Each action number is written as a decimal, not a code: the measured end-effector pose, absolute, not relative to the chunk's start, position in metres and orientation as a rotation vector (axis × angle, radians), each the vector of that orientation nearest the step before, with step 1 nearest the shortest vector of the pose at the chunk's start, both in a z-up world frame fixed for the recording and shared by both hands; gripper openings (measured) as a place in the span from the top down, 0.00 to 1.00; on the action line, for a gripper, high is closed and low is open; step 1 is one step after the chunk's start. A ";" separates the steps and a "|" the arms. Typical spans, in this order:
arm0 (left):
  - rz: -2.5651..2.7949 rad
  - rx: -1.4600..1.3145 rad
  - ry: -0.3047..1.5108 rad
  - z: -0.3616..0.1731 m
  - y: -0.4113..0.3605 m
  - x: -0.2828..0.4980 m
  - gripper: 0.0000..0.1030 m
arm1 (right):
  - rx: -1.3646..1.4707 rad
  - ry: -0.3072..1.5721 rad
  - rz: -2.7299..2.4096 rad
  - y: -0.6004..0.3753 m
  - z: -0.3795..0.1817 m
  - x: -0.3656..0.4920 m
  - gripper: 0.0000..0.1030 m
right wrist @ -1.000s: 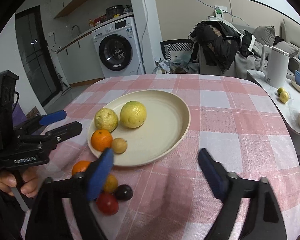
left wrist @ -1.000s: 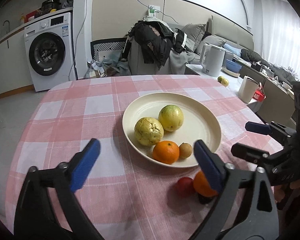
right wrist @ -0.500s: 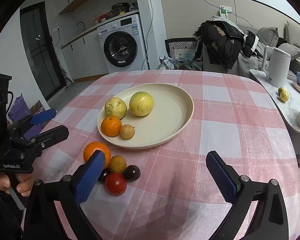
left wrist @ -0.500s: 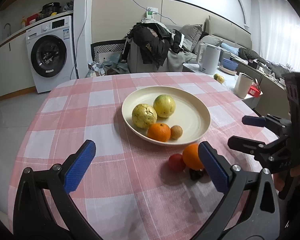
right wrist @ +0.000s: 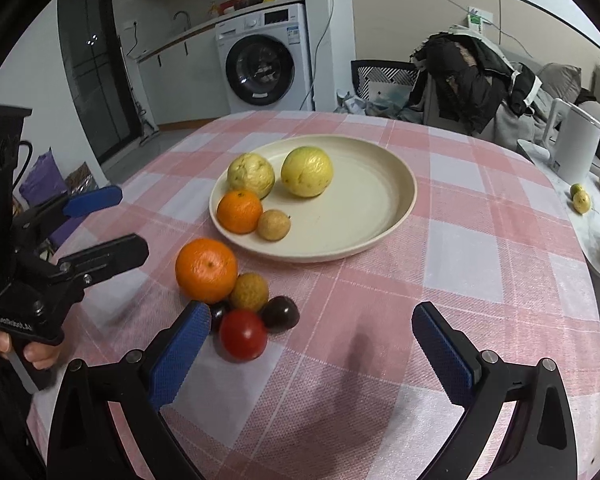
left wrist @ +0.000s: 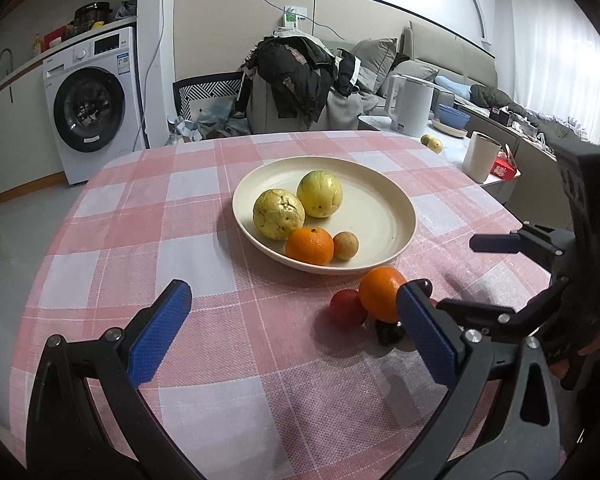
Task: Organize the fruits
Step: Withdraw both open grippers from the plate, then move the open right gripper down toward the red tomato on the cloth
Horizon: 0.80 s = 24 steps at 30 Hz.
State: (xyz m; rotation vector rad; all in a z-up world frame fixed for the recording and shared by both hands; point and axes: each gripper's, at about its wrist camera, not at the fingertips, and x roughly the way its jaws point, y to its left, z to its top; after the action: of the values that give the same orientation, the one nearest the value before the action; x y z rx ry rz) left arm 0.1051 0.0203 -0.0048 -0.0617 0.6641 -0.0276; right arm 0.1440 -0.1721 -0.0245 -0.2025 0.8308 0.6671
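Fruits (right wrist: 244, 296) sit clustered on the counter (right wrist: 460, 260) beside the plate (right wrist: 380, 216). Left tongs (left wrist: 296, 336) and right tongs (right wrist: 312, 356) hover released, grasping nothing.

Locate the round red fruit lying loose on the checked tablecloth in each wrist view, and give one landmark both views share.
Left wrist view: the round red fruit sits right of centre, just left of the loose orange, below the plate.
Right wrist view: it lies lower left of centre, nearest the camera in the cluster, beside the left blue pad.
Shared landmark: the cream round plate holding four fruits.
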 end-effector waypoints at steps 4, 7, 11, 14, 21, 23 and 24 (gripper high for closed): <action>-0.027 -0.060 0.671 -0.008 0.020 0.108 0.01 | -0.222 0.864 0.667 -0.169 -0.032 0.145 0.00; -0.031 -0.061 0.677 -0.010 0.018 0.109 0.01 | -0.230 0.881 0.669 -0.167 -0.036 0.144 0.00; -0.033 -0.058 0.682 -0.013 0.018 0.111 0.01 | -0.243 0.896 0.674 -0.165 -0.041 0.143 0.00; -0.035 -0.057 0.687 -0.015 0.017 0.112 0.01 | -0.249 0.906 0.676 -0.164 -0.044 0.143 0.00; -0.040 -0.050 0.695 -0.017 0.015 0.113 0.01 | -0.275 0.930 0.663 -0.159 -0.051 0.143 0.00; -0.043 -0.051 0.698 -0.018 0.015 0.114 0.01 | -0.277 0.940 0.655 -0.159 -0.053 0.144 0.00; -0.043 -0.051 0.698 -0.018 0.015 0.114 0.01 | -0.280 0.943 0.652 -0.158 -0.054 0.144 0.00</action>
State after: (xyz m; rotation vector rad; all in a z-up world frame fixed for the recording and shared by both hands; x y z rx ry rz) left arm 0.1140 0.0152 -0.0181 -0.0514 0.6979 -0.0434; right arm 0.1440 -0.1581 -0.0538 -0.2804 0.9435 0.6517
